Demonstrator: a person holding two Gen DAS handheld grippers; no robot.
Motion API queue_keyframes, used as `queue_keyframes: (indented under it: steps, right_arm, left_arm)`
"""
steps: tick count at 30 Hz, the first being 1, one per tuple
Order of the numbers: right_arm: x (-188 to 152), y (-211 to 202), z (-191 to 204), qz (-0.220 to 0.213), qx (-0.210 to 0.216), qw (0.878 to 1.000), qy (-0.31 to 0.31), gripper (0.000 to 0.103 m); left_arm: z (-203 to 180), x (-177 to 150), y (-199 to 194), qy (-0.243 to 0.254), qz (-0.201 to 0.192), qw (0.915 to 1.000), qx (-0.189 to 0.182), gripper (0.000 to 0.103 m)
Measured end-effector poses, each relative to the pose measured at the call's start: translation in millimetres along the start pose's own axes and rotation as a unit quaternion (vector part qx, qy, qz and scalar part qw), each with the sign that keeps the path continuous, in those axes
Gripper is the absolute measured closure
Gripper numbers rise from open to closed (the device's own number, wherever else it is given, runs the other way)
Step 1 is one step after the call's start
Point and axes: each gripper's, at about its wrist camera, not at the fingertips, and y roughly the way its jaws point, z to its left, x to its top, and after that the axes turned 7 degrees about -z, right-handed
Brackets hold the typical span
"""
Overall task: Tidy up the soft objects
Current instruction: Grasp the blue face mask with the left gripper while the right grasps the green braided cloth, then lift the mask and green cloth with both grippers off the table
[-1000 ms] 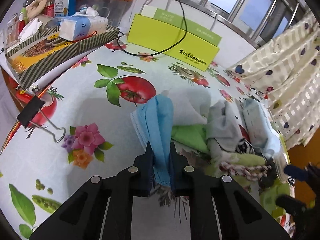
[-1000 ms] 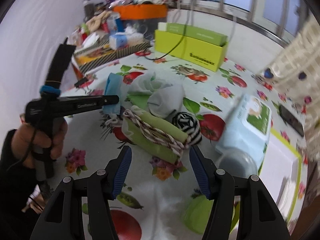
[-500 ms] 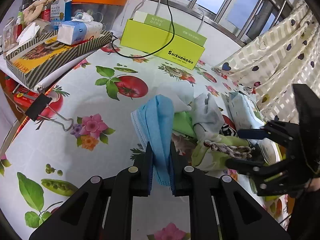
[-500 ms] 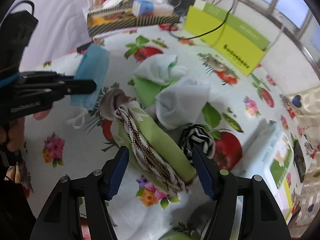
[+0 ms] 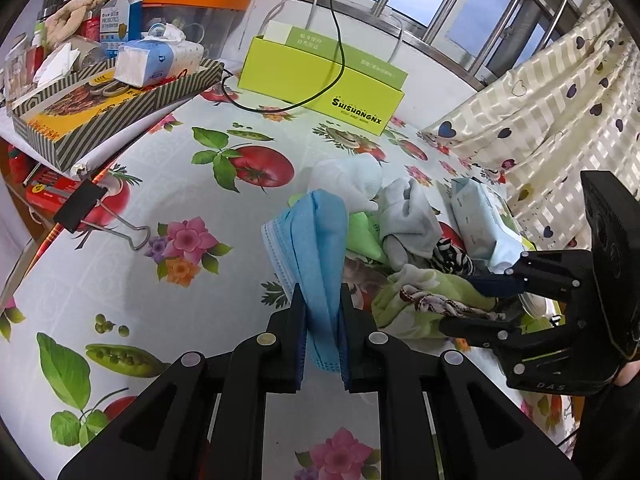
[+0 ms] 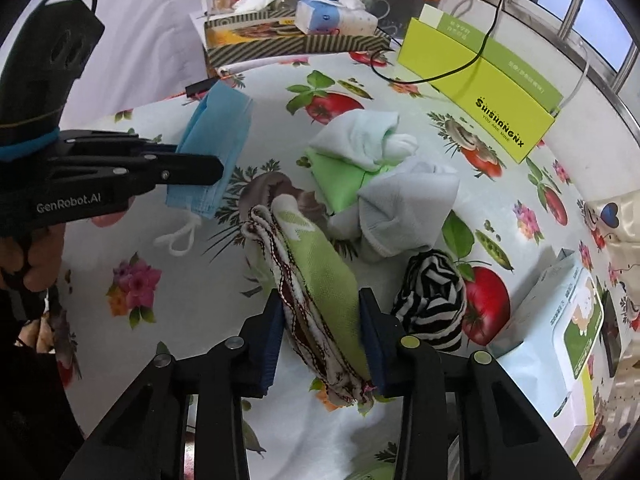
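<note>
My left gripper is shut on a blue face mask, held above the fruit-print tablecloth; it also shows in the right wrist view. My right gripper is shut on a folded green cloth with a brown-patterned edge, also seen in the left wrist view. Beside it lie a white rolled sock, a flat green cloth, a grey sock and a black-and-white striped roll.
A lime-green box with a black cable stands at the back. A striped tray with a tissue pack and clutter is at the back left. A binder clip lies left. A wet-wipes pack lies right, near a curtain.
My right gripper moved forward over the green patterned cloth and closed on it. My left gripper kept hold of the blue mask, shifting slightly.
</note>
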Motion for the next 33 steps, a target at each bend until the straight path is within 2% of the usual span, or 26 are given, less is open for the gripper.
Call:
queue_keyframes:
  steps: [4,5,7,13,19,33]
  right_arm:
    - [-2,6,1,0.006,-0.009,1.0,0.002,0.069]
    - [-2,4,0,0.001,-0.012,1.0,0.008,0.076]
    - [-3,-3,0,-0.012,-0.012,1.0,0.02,0.08]
    - [-12,-28,2,-0.056,-0.023,0.996,0.062,0.081]
    - [-31,-62,1,-0.112,-0.02,0.985,0.128,0.081]
    - [-71,-129,4,-0.197,-0.027,0.961,0.192,0.081]
  left_arm:
    - [-5,-2,-5,0.005,0.001,1.0,-0.004,0.089]
    - [-6,-3,-7,0.007,0.001,1.0,-0.005,0.089]
    - [-8,-4,-10,0.009,0.0,0.9999,-0.007,0.089]
    - [-19,-6,-25,0.018,-0.009,0.9997,-0.016,0.089]
    - [-36,-9,-39,0.034,-0.016,0.9988,-0.03,0.089]
    - [-95,-16,-67,0.09,-0.032,0.9938,-0.056,0.089]
